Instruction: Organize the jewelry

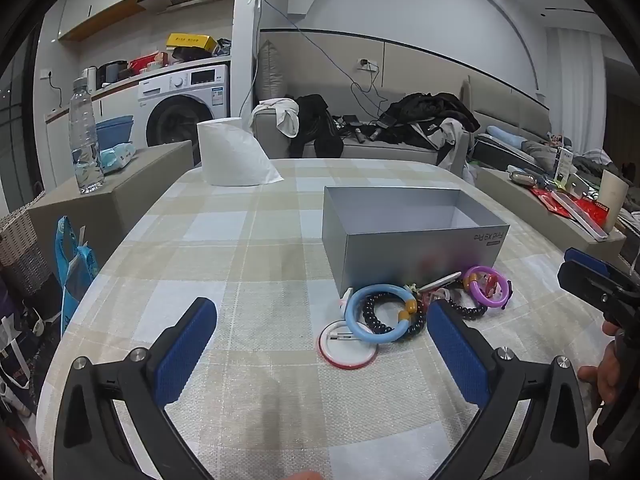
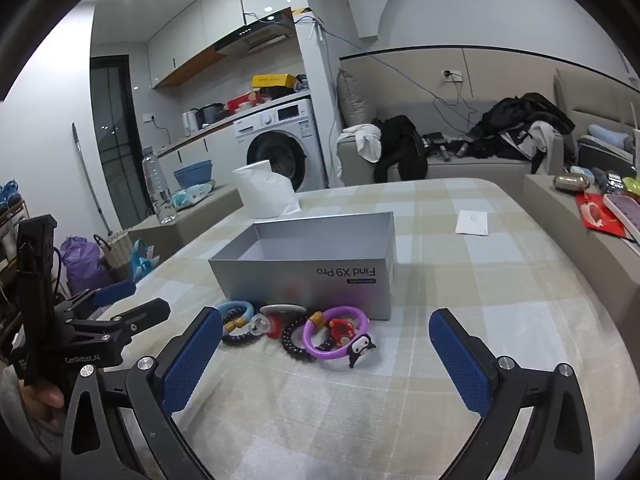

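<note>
A pile of jewelry lies on the checked tablecloth in front of an open grey box (image 1: 412, 240) (image 2: 312, 268). It holds a light blue bangle (image 1: 370, 312) (image 2: 238, 309), a purple bangle (image 1: 489, 287) (image 2: 336, 334), black bead bracelets (image 1: 400, 326) (image 2: 294, 340), a round red-rimmed badge (image 1: 347, 348), a red charm (image 2: 340, 327) and a black-and-white figure charm (image 2: 361, 348). My left gripper (image 1: 322, 344) is open and empty, just short of the pile. My right gripper (image 2: 326, 354) is open and empty, low over the pile.
A toilet paper roll (image 1: 230, 152) (image 2: 266, 194) stands at the table's far side. A white paper slip (image 2: 473, 223) lies on the cloth to the right. A water bottle (image 1: 85, 140) stands on a side unit to the left. A sofa with clothes stands behind.
</note>
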`<state>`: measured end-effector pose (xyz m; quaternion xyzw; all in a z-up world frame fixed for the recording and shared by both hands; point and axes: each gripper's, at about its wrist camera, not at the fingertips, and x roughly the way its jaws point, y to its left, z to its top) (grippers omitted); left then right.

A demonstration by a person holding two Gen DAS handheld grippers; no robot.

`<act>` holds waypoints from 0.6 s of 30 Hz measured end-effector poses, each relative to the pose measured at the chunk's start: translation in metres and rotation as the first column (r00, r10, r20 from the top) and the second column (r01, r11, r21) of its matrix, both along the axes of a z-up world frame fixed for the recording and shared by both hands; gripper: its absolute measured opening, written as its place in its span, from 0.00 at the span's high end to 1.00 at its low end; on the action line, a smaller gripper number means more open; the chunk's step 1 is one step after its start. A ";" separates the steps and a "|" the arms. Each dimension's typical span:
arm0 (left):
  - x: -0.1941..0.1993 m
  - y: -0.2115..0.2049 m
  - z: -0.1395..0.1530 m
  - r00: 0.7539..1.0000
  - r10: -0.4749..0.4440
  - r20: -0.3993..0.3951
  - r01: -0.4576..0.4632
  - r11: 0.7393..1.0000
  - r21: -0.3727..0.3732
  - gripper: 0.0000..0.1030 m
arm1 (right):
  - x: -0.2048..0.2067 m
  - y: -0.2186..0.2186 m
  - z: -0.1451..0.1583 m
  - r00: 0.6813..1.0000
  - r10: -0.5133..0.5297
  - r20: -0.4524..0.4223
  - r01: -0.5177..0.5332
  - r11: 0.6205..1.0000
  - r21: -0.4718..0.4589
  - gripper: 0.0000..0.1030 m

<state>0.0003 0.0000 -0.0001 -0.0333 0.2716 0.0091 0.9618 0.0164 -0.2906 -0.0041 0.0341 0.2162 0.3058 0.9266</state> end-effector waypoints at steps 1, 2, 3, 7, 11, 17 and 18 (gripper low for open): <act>0.000 0.000 0.000 1.000 -0.001 0.000 0.001 1.000 0.000 0.01 | 0.000 0.000 0.000 1.000 -0.001 0.004 0.001 1.000 0.005 0.00; 0.000 0.000 0.000 1.000 -0.001 0.000 0.001 1.000 -0.001 0.01 | 0.000 0.000 0.000 1.000 0.000 -0.006 0.000 1.000 -0.004 0.00; 0.001 0.000 0.000 1.000 0.000 0.001 0.000 1.000 -0.001 0.01 | 0.000 0.000 0.000 1.000 0.000 -0.006 0.000 1.000 -0.004 0.00; 0.003 -0.001 -0.001 1.000 -0.001 0.000 0.001 1.000 -0.002 0.01 | 0.000 0.000 0.000 1.000 0.001 -0.004 -0.001 1.000 -0.005 0.00; 0.001 0.000 -0.001 1.000 0.003 0.006 -0.003 1.000 -0.002 0.01 | 0.000 0.000 0.000 1.000 0.003 -0.004 -0.003 1.000 -0.010 0.00; 0.003 0.000 -0.001 1.000 0.003 0.005 -0.003 1.000 -0.001 0.01 | 0.000 0.000 0.000 1.000 0.000 -0.004 0.000 1.000 -0.009 0.00; 0.003 -0.001 -0.002 1.000 0.003 0.005 -0.003 1.000 -0.001 0.01 | -0.001 0.000 0.000 1.000 0.000 -0.004 0.000 1.000 -0.010 0.00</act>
